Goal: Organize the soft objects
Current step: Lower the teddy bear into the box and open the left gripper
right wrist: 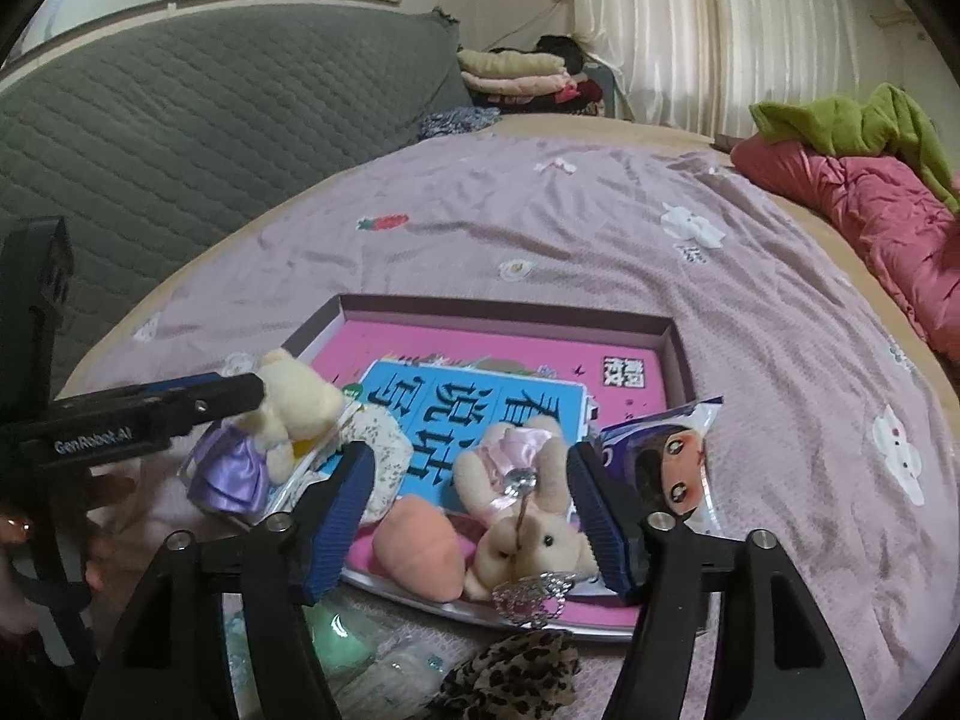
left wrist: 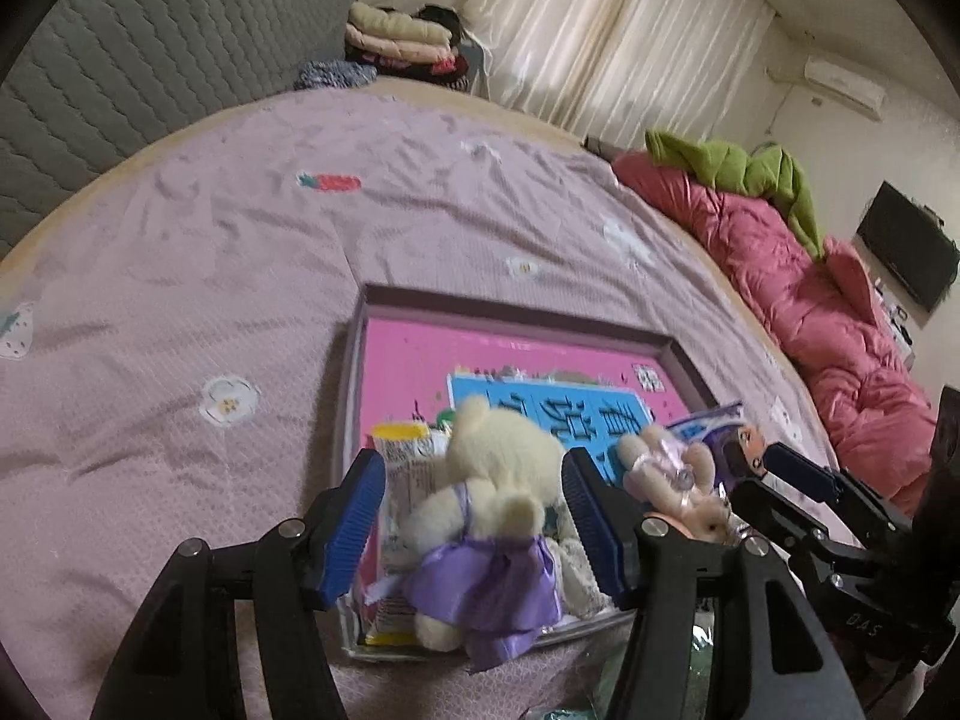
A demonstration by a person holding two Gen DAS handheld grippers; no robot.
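Both grippers you hold stand wide open, gripping nothing: your left gripper [left wrist: 474, 531] brackets the cream bear [left wrist: 492, 516] in the purple dress, your right gripper [right wrist: 468, 516] brackets the pink-dressed rabbit [right wrist: 528, 510], pads clear of both. Below them the bed [left wrist: 180, 300] carries a shallow box [left wrist: 510, 315]. Bear and rabbit lie at its near edge, beside a peach plush [right wrist: 420, 546].

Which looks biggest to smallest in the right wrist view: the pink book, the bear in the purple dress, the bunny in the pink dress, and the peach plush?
1. Pink book, clearly largest.
2. Bunny in the pink dress and bear in the purple dress: alike, and the bunny lies nearer the camera, so unranked.
3. Peach plush, smallest.
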